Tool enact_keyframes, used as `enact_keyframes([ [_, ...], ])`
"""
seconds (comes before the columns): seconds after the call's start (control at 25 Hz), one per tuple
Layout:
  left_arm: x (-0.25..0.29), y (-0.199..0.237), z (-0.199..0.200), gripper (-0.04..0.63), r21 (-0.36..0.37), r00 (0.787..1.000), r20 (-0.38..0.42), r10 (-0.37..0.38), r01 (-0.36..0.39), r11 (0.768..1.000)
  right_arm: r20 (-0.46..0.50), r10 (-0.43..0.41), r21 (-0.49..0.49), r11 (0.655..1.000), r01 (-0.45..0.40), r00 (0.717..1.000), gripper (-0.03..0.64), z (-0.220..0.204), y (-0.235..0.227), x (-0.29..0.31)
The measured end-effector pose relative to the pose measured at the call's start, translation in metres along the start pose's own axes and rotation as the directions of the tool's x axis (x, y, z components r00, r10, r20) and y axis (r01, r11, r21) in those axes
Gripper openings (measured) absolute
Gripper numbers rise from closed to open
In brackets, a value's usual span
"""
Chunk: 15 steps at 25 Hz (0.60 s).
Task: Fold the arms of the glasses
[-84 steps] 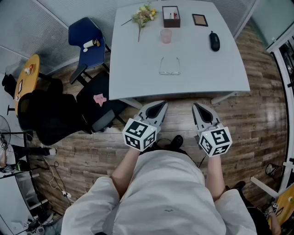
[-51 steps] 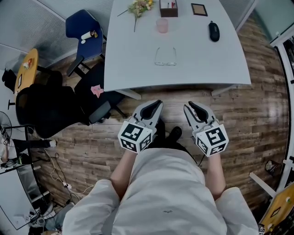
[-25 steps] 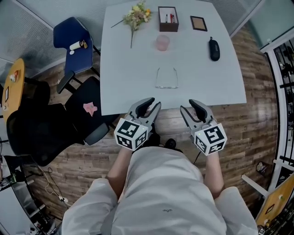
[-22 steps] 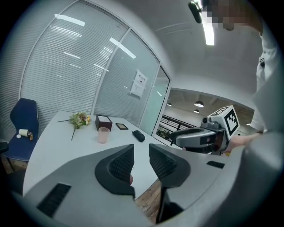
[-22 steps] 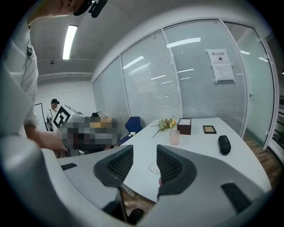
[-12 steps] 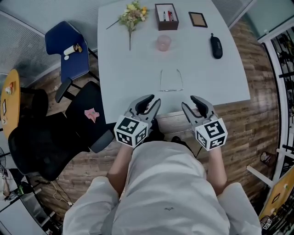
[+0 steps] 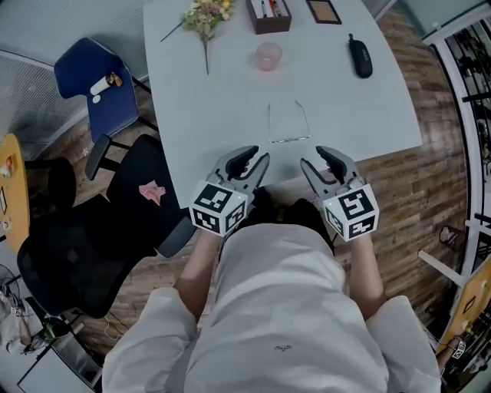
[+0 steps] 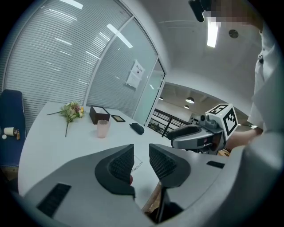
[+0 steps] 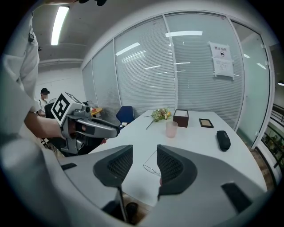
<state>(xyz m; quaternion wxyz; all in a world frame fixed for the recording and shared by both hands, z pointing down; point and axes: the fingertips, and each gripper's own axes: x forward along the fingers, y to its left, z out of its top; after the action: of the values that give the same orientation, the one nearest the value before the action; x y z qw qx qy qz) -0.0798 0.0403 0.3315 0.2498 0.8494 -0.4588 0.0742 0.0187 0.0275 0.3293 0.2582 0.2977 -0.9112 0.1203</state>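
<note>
Our left gripper [image 7: 253, 159] has its jaws a little apart with nothing pinched between the pads. Our right gripper [image 7: 315, 159] stands somewhat wider and is just as empty. Both hang over the near edge of the white table [image 7: 222, 100], side by side, touching neither it nor each other.

The glasses [image 7: 288, 123] lie on the tabletop just beyond the tips. Their front faces us and both arms are spread, pointing away. Only bare tabletop separates them from our jaws.

Farther back stands a pink cup [image 7: 268, 55], with a black case [image 7: 360, 57] off to its right. A flower sprig [image 7: 201, 15], a dark box [image 7: 268, 14] and a small frame [image 7: 324, 9] line the far edge. A blue chair [image 7: 90, 77] and a black chair [image 7: 92, 246] stand to the table's left.
</note>
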Motion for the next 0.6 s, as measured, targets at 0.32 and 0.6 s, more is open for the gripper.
enact_keyframes([
  [0.32, 0.013, 0.006, -0.015, 0.114, -0.027, 0.999, -0.037, 0.003, -0.004, 1.000, -0.072, -0.004, 0.004, 1.000, 0.005, 0.997, 0.163, -0.022, -0.013, 0.006],
  [0.6, 0.023, 0.014, -0.030, 0.114, -0.056, 0.997, -0.065, 0.051, -0.055, 0.997, -0.117, 0.028, -0.030, 0.999, -0.032, 0.993, 0.166, -0.033, -0.031, 0.017],
])
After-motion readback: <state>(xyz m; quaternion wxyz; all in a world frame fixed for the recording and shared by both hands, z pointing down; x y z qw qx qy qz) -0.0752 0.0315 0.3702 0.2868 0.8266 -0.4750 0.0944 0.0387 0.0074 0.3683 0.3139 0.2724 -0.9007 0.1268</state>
